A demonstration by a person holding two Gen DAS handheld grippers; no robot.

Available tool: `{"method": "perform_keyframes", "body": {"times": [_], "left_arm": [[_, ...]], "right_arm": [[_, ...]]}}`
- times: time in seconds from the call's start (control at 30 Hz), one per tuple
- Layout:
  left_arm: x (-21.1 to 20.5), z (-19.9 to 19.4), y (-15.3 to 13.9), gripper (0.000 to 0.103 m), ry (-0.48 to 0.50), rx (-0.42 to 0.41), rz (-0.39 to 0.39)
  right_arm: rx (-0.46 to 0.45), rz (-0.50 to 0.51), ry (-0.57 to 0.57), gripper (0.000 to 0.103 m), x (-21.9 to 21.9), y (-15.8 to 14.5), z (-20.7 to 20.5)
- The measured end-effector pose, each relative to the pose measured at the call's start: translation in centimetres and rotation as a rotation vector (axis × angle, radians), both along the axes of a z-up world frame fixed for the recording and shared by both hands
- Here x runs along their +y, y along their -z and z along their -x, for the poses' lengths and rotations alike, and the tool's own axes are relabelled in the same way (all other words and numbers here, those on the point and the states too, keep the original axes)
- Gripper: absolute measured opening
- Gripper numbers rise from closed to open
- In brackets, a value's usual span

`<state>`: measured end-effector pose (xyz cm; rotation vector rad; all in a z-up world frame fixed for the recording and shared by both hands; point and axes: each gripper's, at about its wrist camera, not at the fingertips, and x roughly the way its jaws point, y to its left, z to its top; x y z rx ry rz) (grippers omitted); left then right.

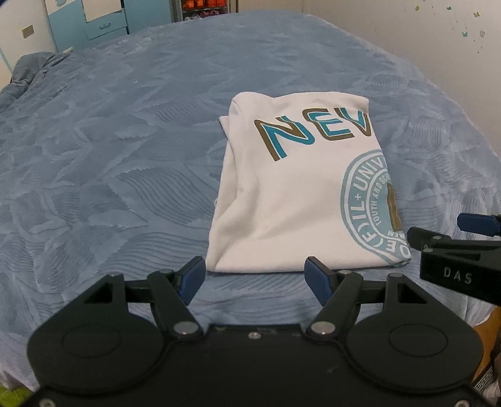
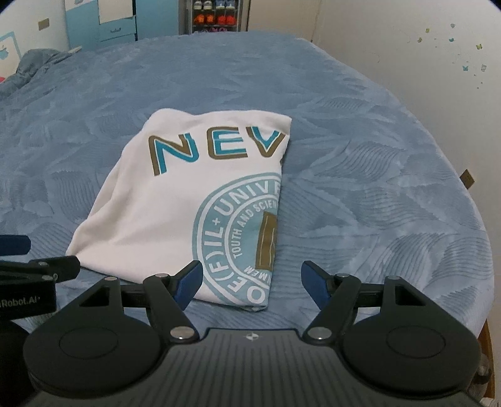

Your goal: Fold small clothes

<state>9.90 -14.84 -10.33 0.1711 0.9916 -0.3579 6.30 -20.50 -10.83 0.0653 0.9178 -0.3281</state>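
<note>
A white T-shirt [image 1: 291, 194] with teal "NEV" lettering and a round teal emblem lies folded into a narrow rectangle on the blue bedspread [image 1: 109, 162]. My left gripper [image 1: 255, 278] stands open just short of the shirt's near hem, nothing between its blue pads. In the right wrist view the same T-shirt [image 2: 175, 213] lies ahead and to the left. My right gripper [image 2: 250, 283] is open too, its left pad [image 2: 189, 283] over the shirt's near right corner. Each gripper shows at the edge of the other's view: the right gripper [image 1: 454, 231] and the left gripper [image 2: 31, 260].
The blue textured bedspread [image 2: 360, 188] covers the whole bed. A crumpled blue blanket [image 1: 31, 69] sits at the far left. A white wall [image 2: 407, 62] runs along the right side. A blue cabinet [image 1: 94, 22] and a shoe shelf [image 2: 216, 15] stand beyond the bed.
</note>
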Motion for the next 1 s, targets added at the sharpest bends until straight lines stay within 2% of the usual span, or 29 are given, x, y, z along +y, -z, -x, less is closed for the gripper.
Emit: {"method": "perform_keyframes", "body": {"times": [0.6, 1.0], "left_arm": [[0.0, 0.6, -1.0, 0.072, 0.033, -0.05, -0.013], [0.0, 0.6, -1.0, 0.072, 0.029, -0.047, -0.01]], "right_arm": [[-0.031, 0.0, -0.003, 0.084, 0.2, -1.7, 0.5], [-0.027, 0.008, 0.001, 0.084, 0.1, -1.6, 0.6]]}}
